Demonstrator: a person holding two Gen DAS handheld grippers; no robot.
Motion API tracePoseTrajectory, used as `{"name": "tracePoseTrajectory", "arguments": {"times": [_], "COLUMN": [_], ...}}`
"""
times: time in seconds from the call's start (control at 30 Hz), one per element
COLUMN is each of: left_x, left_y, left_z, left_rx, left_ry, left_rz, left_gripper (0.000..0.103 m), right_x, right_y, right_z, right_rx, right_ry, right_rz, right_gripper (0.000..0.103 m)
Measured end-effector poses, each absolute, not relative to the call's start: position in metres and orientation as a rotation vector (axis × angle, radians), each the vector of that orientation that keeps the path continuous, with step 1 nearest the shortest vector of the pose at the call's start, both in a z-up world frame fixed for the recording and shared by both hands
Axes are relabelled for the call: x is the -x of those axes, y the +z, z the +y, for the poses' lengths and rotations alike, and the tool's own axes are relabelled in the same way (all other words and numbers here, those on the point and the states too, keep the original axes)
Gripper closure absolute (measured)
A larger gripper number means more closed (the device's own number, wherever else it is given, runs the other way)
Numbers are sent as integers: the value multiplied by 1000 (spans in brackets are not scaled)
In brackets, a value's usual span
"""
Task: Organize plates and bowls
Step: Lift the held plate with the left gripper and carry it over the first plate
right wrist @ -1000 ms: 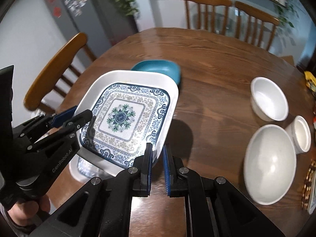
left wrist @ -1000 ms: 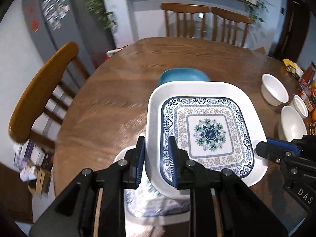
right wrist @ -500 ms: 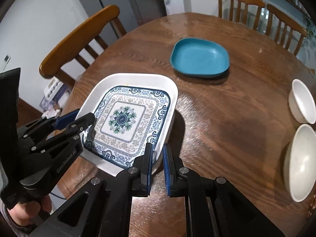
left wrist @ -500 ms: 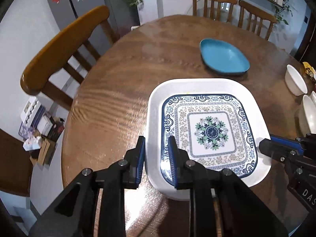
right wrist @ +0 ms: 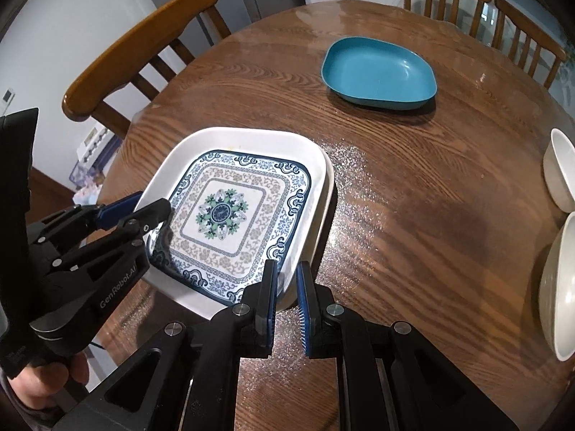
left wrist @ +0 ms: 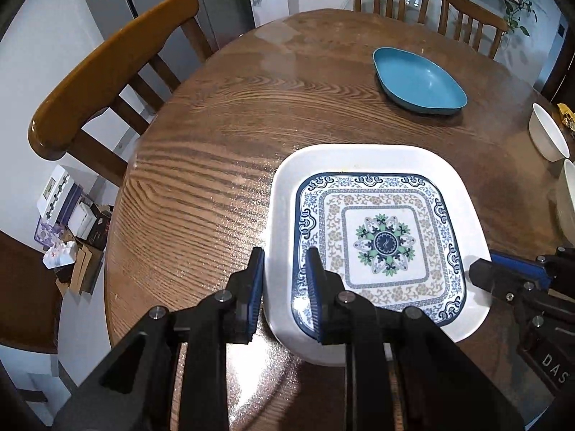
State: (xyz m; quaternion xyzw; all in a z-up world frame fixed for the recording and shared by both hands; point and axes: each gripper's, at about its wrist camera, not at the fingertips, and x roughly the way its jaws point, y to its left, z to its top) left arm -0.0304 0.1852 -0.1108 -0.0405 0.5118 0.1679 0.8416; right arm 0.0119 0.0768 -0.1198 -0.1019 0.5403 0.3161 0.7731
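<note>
Lowered since a second ago, the patterned square plate (left wrist: 381, 240) now sits on another plate below it. My left hand-held gripper (left wrist: 284, 287) and right hand-held gripper (right wrist: 286, 289) pinch its opposite rims. Opening unevenly could slide it off-centre on the counter (left wrist: 201, 165).

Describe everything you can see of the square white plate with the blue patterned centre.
The square white plate with the blue patterned centre is glossy, with rounded corners, a raised plain rim and a floral medallion inside blue scroll borders. It sits roughly level on a second white plate just visible beneath it, near the wooden table's edge. The left gripper clamps one rim, the right gripper the opposite rim.
</note>
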Motion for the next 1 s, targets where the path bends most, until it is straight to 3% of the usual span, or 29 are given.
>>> {"name": "tracePoseTrajectory", "arguments": {"times": [1.0], "left_x": [27], "left_y": [-118], "left_z": [178], "left_rx": [53], "left_ry": [358], "left_rz": [1111], "left_gripper": [82], "right_x": [-16], "right_y": [-128], "right_z": [77], "right_rx": [214], "right_ry": [683], "right_rz": [1197], "right_gripper": [91]}}
